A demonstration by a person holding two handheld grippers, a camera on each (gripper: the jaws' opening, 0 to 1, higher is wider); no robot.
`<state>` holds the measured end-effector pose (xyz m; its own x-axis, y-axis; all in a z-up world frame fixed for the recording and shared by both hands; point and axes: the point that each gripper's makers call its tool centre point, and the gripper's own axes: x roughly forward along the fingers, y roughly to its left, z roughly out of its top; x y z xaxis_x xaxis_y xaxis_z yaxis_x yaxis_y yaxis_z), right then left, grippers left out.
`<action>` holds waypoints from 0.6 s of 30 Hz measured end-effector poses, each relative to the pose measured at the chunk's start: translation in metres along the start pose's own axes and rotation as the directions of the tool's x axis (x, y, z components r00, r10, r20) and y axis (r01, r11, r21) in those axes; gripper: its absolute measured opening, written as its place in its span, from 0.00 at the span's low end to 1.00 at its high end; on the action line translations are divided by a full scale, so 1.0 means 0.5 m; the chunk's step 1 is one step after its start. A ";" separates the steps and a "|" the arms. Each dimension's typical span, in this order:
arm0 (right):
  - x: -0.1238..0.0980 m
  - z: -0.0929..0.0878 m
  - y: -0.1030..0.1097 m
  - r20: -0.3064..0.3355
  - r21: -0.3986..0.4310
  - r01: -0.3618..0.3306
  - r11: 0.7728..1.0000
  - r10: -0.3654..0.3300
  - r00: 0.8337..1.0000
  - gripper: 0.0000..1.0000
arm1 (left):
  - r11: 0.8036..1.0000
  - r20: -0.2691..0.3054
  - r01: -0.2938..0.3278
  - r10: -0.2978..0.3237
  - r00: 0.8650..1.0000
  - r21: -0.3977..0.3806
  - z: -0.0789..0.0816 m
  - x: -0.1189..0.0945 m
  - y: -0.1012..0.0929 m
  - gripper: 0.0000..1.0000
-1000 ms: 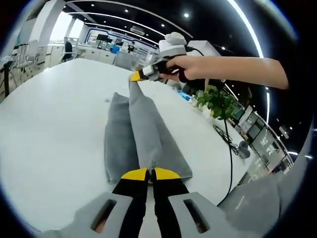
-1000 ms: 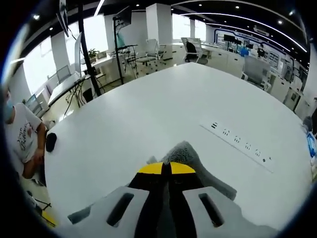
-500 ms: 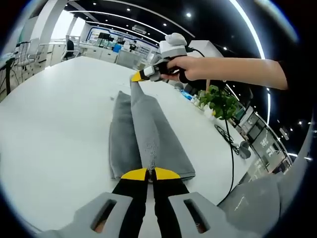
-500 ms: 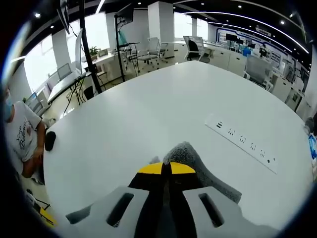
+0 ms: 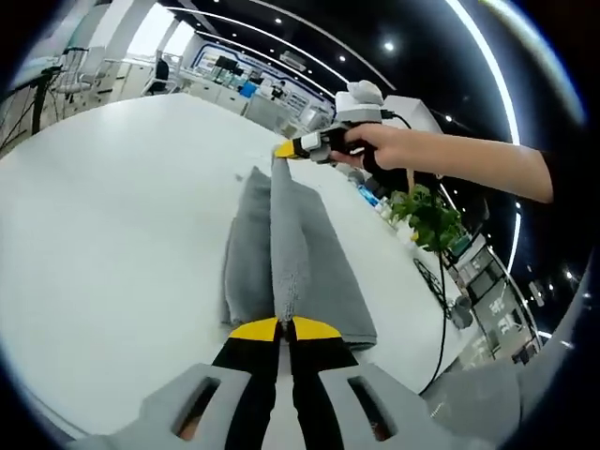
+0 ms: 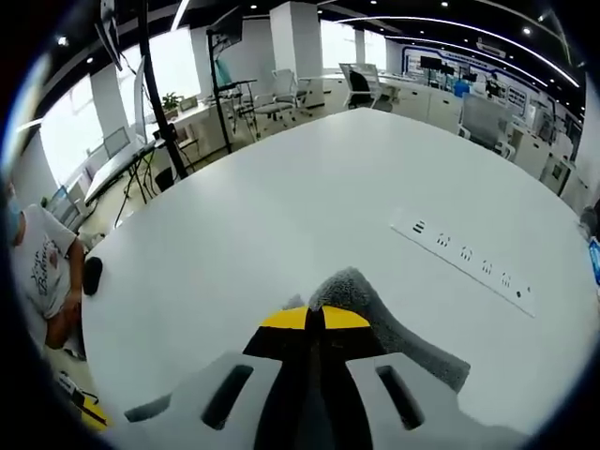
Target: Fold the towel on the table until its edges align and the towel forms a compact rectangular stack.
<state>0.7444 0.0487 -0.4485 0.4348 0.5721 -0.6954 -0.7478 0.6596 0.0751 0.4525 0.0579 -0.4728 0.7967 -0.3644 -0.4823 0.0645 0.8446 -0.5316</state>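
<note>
left gripper (image 5: 284, 328) jaws pinched on near corner of grey terry towel (image 5: 309, 272) | right gripper (image 5: 289, 149) clamped on far corner | ridge held taut over white table (image 5: 103, 216) | risk judged: uneven lowering would skew edges; slipped corner would collapse fold

White table (image 5: 103, 216), broad, rounded edge. Grey towel (image 5: 281, 262) lies lengthwise on it, folded into long strip, middle ridge raised off surface. White power strip (image 6: 464, 262) set flat in tabletop, beyond towel's far end.
</note>
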 end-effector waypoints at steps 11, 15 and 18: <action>0.029 -0.013 0.003 -0.012 0.030 -0.004 1.000 0.004 1.000 0.00 | 0.993 0.020 -0.023 0.025 0.999 -0.112 -0.007 0.005 0.042 0.04; 0.042 -0.022 0.004 -0.020 0.049 -0.006 0.999 0.007 1.000 0.00 | 0.990 0.021 -0.034 0.037 0.999 -0.134 -0.011 0.007 0.057 0.04; 0.051 -0.029 0.004 -0.022 0.059 -0.008 0.998 0.009 1.000 0.00 | 0.989 0.025 -0.057 0.061 0.998 -0.140 -0.010 0.005 0.070 0.04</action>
<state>0.7466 0.0575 -0.4765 0.4167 0.5673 -0.7103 -0.7204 0.6826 0.1226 0.4538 0.0846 -0.4960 0.8140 -0.3023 -0.4959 -0.0655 0.8006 -0.5956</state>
